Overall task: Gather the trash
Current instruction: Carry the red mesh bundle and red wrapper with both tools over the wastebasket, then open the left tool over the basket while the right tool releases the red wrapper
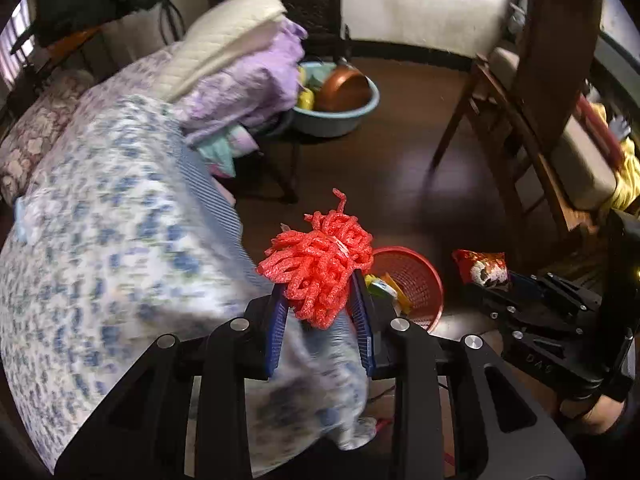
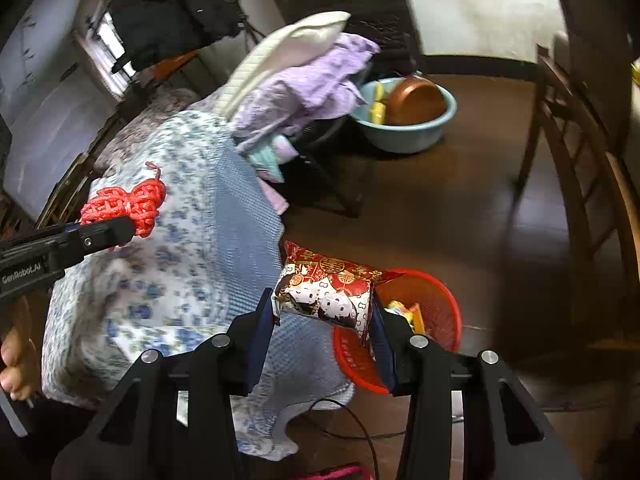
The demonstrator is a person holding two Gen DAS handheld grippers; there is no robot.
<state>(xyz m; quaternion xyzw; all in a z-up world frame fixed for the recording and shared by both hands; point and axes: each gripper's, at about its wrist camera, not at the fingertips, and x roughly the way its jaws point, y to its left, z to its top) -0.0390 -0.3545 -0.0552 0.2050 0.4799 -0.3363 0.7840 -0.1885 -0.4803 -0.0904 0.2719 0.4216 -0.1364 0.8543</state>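
Your left gripper [image 1: 320,300] tilts steeply down with its jaws clamped on a bunched red foam net [image 1: 320,264], held above the hanging edge of the floral bedspread [image 1: 120,220]. Your right gripper [image 2: 324,312] also angles down, jaws closed on a red printed snack packet [image 2: 328,292] just over the near rim of the red mesh basket [image 2: 436,296]. The basket stands on the dark floor [image 2: 440,208] close beside the bed corner, wrappers already inside. Open floor runs beyond it to the blue basin [image 2: 404,136]; a wooden chair [image 2: 576,168] bounds the right side. A cable [image 2: 360,420] trails on the floor below your right gripper.
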